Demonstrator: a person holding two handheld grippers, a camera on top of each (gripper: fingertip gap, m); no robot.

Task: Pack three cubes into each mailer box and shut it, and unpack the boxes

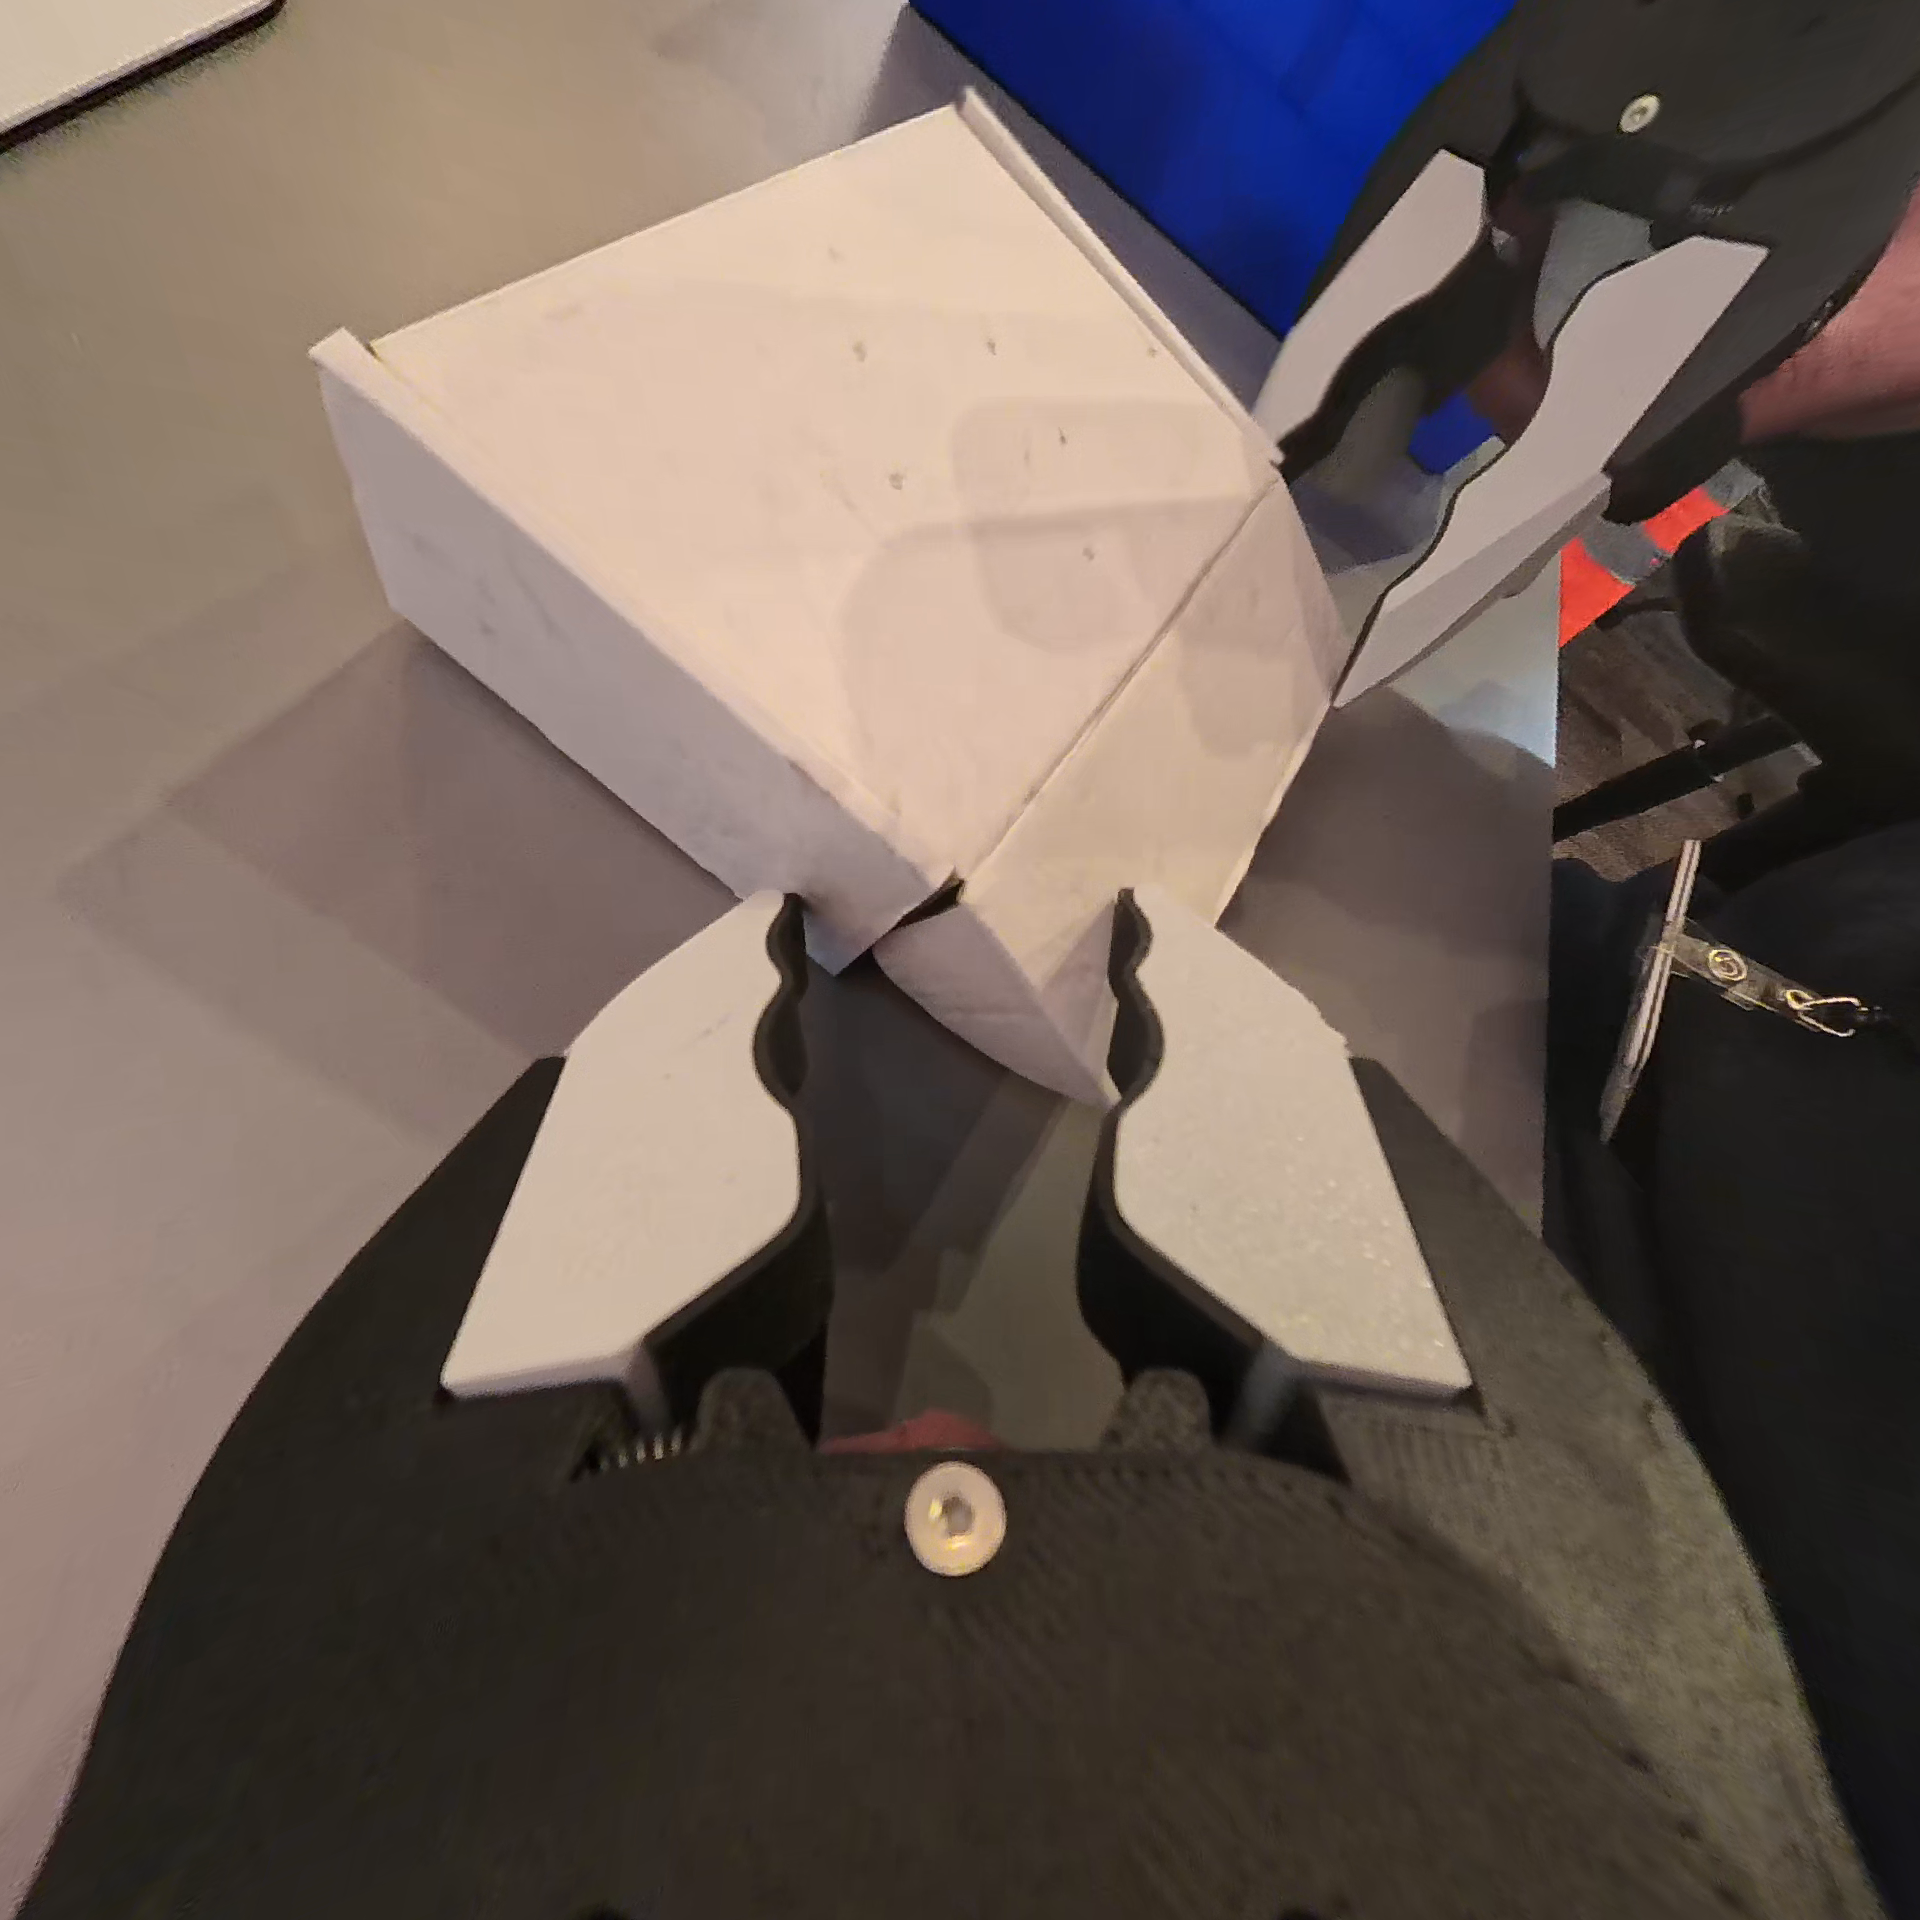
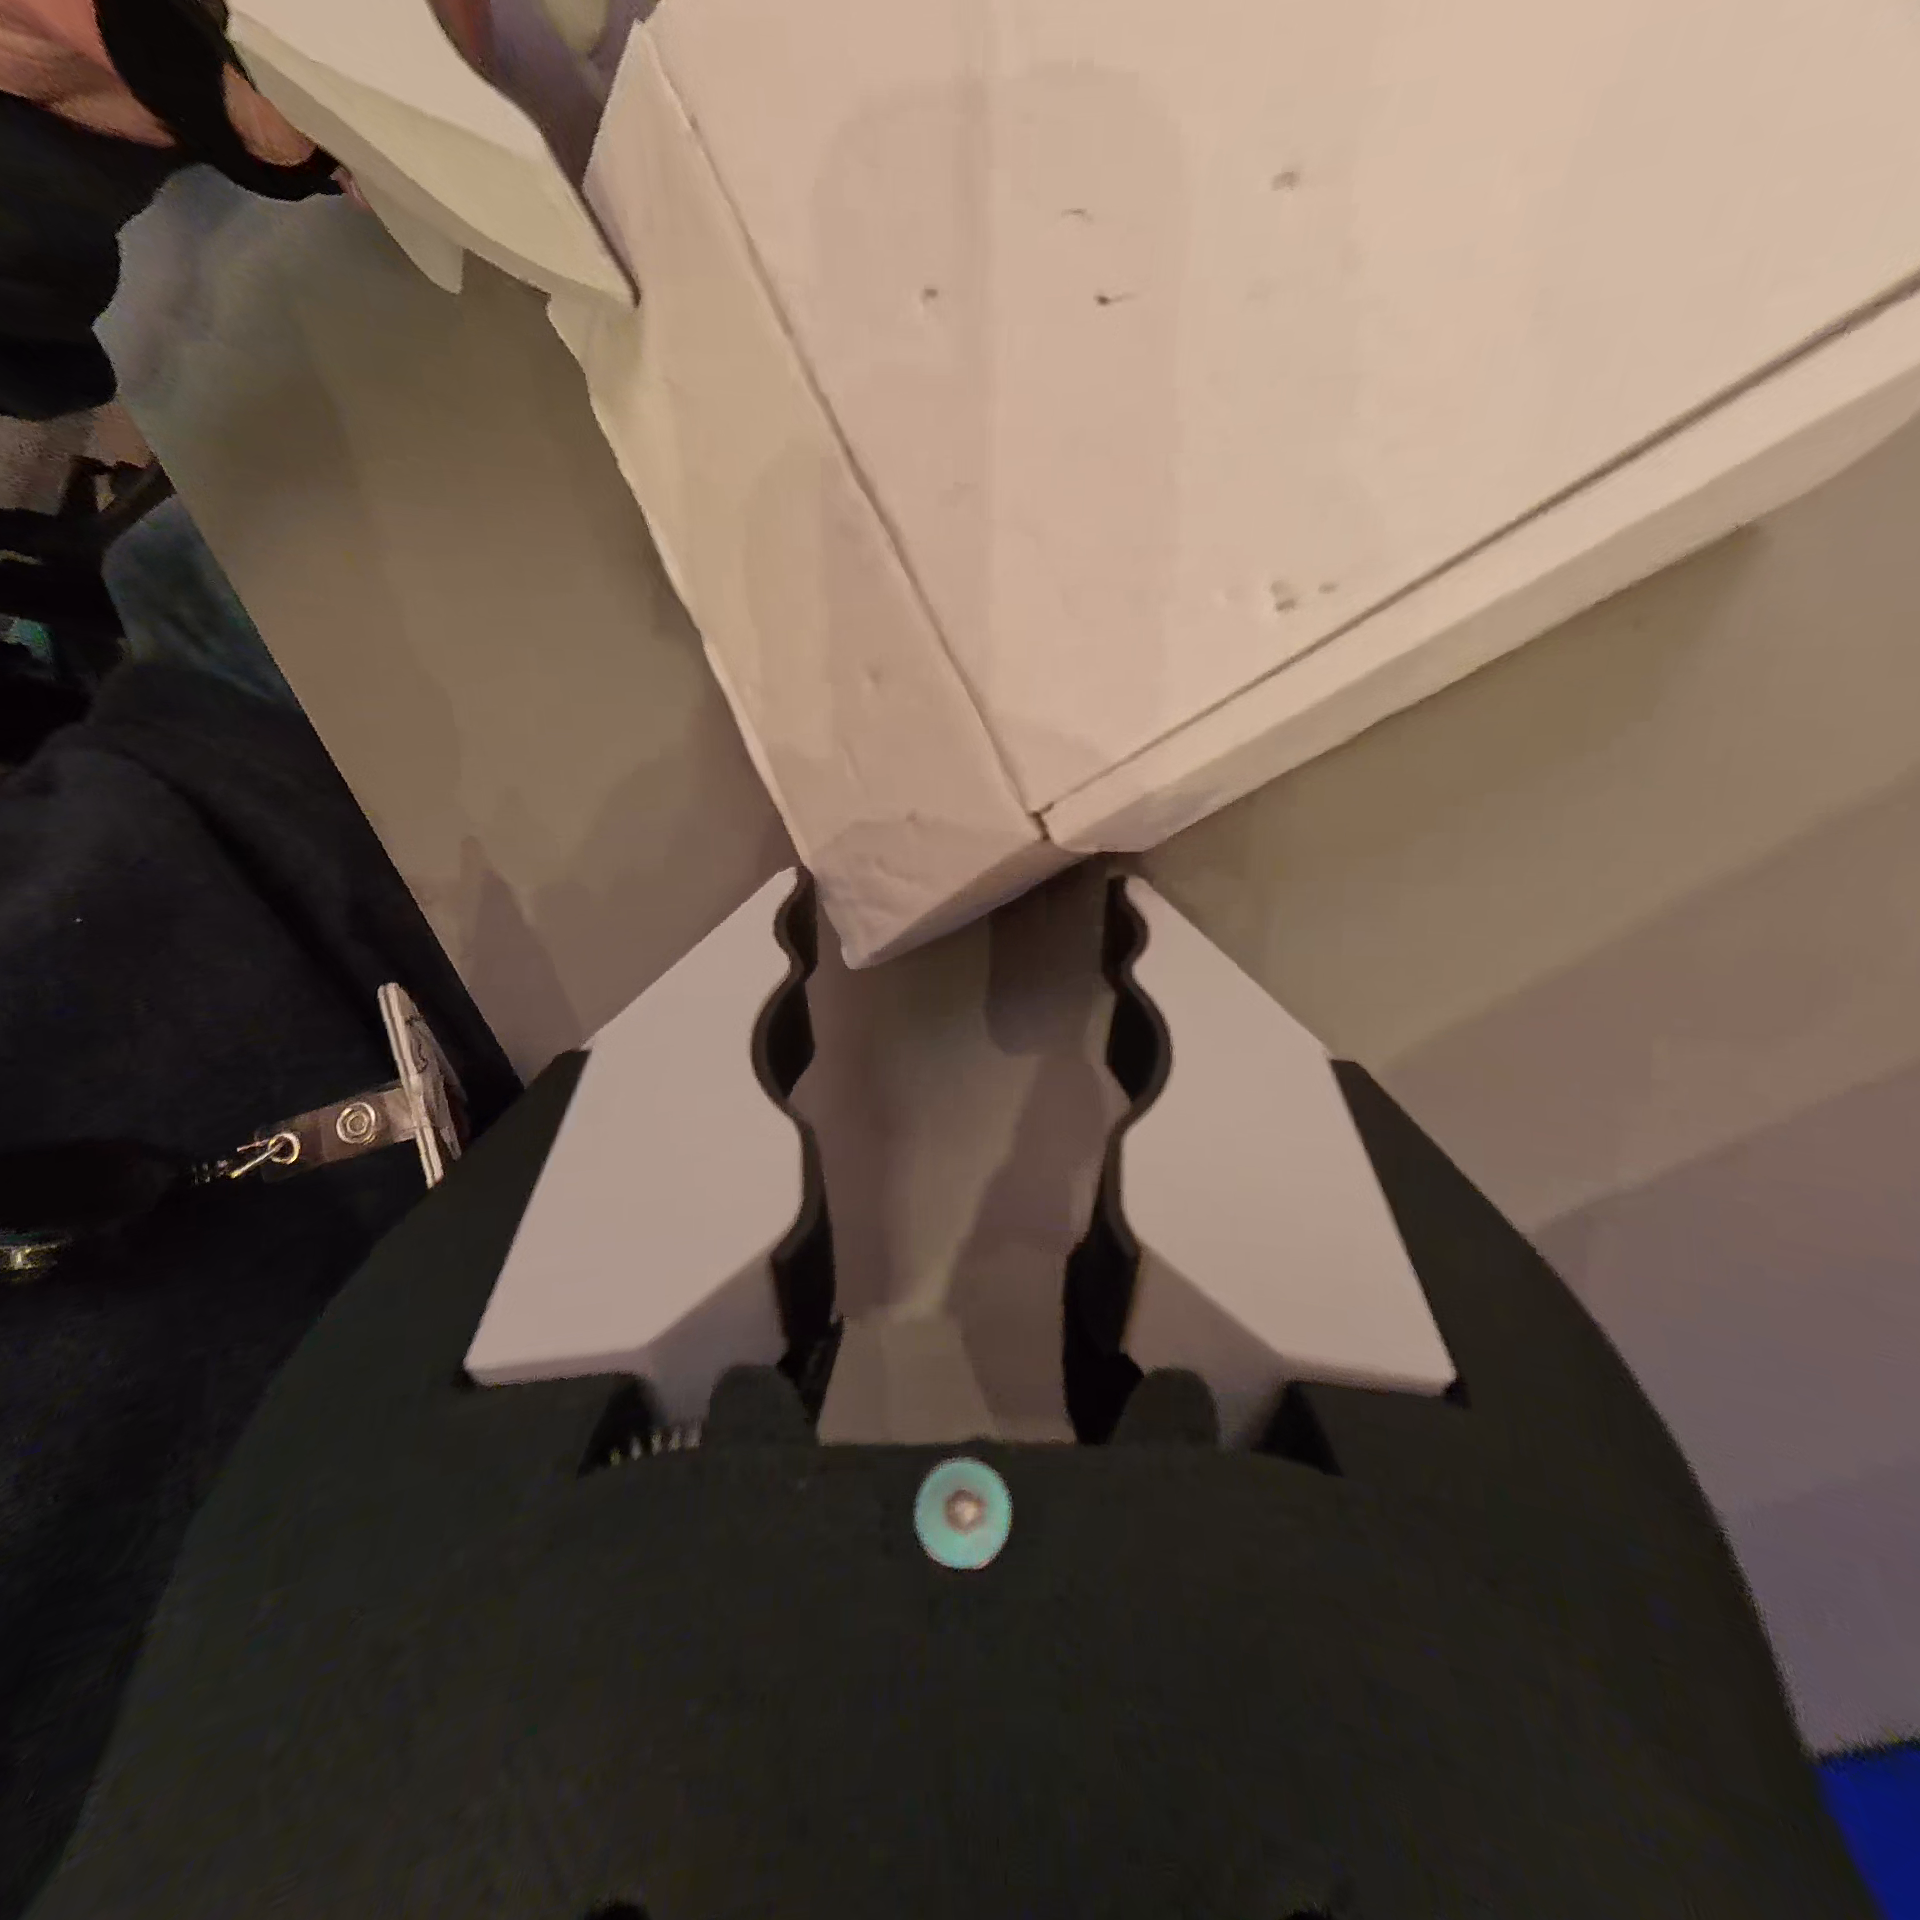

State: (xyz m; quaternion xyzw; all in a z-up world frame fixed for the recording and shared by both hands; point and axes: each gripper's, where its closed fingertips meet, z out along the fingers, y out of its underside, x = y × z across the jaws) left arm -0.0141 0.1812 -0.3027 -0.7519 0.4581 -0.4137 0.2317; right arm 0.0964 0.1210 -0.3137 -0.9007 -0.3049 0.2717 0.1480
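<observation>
Left gripper, nearest in the left wrist view, shows black body, grey fingers and wavy black pads; its jaws stand moderately apart, empty, straddling the near corner of the white mailer box. That corner reaches into the gap between the fingertips, though whether either pad touches the card cannot be told. Box: closed, lid flat, front flap folded down along the right-hand edge, resting on the grey table near its edge. Right gripper, in its own view, likewise has its jaws apart and grips nothing; the box's other front corner sits just at the mouth of the gap, left fingertip close against the card. From the left wrist view this gripper appears at the upper right beside the box. Background: a blue object behind the box, a person's dark clothing with a clipped badge at the table edge, and a white tablet-like slab at the far left corner. No cubes are visible; whether any lie inside cannot be told. Step in hand, by judgement: either seating the front flap to finish shutting, or starting to open the box for unpacking. Next move calls for one gripper steadying the box while the other works the flap.
</observation>
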